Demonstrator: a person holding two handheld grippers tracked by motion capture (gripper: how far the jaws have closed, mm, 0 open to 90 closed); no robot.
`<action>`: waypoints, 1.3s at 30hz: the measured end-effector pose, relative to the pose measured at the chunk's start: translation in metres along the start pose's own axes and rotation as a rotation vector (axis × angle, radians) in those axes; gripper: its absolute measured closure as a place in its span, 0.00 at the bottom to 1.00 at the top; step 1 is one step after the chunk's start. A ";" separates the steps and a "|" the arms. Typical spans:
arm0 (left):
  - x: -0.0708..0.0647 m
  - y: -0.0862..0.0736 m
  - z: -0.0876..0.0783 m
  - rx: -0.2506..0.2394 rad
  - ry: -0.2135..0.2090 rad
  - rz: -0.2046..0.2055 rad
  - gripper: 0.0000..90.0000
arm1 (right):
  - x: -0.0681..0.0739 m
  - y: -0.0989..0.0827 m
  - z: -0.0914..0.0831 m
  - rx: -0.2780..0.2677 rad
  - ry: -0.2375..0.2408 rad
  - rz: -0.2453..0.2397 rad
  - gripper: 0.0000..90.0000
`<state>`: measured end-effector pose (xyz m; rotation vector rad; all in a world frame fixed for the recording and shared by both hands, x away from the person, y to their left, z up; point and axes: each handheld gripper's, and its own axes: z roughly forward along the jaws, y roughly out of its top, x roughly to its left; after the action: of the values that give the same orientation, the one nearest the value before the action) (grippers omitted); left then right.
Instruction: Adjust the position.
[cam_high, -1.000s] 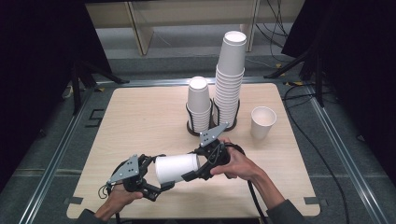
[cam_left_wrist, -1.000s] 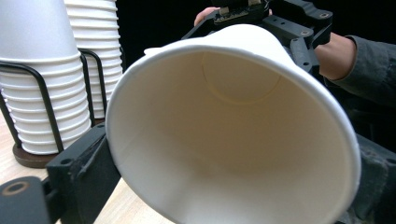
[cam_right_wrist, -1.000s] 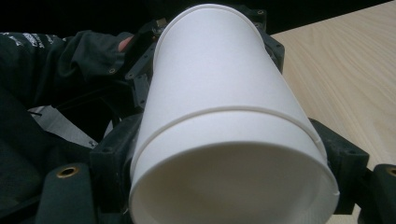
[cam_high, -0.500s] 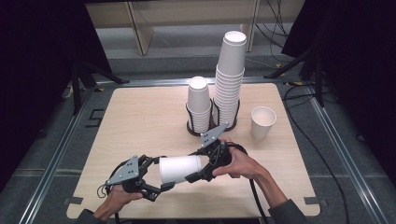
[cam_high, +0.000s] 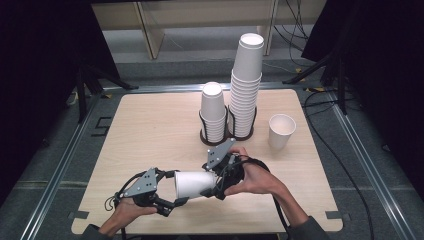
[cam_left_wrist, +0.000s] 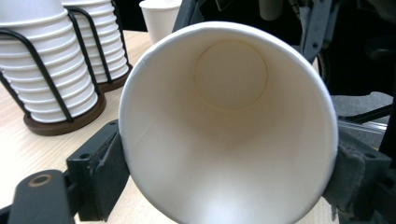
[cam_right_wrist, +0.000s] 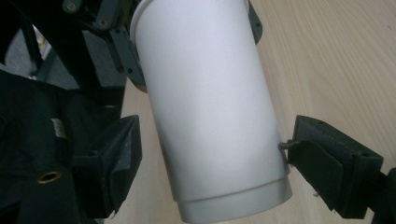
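Note:
A white paper cup (cam_high: 195, 184) lies on its side in the air above the table's near edge, held between my two grippers. My left gripper (cam_high: 176, 191) has just been closing its jaws and is now shut on the cup's rim end. In the left gripper view both pads (cam_left_wrist: 108, 168) press on the cup (cam_left_wrist: 224, 121), whose open mouth faces the camera. My right gripper (cam_high: 218, 181) stands at the cup's base end. In the right gripper view its jaws straddle the cup (cam_right_wrist: 210, 102) with a gap on each side, so it is open.
At mid-table stand two black wire holders, one with a short cup stack (cam_high: 212, 112) and one with a tall cup stack (cam_high: 246, 85). One single cup (cam_high: 281, 131) stands upright to their right. The wooden table (cam_high: 150, 125) has metal rails along its sides.
The left gripper's jaws have drawn in onto the cup's rim end. The right hand has lifted slightly. The cup has stayed almost where it was.

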<state>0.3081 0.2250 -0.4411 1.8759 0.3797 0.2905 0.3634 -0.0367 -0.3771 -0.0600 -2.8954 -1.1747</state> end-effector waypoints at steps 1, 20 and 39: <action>0.000 0.000 0.000 0.007 0.005 0.002 0.15 | 0.001 0.001 0.001 0.015 -0.010 -0.010 0.20; -0.003 0.001 0.003 0.040 -0.008 0.011 0.16 | 0.010 0.011 0.039 0.154 -0.030 -0.116 0.18; 0.000 -0.001 0.000 -0.078 -0.010 -0.052 0.08 | 0.006 0.007 0.042 0.098 0.006 -0.149 0.24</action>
<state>0.3079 0.2258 -0.4424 1.7878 0.4036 0.2571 0.3579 -0.0021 -0.4023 0.1631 -2.9916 -1.0467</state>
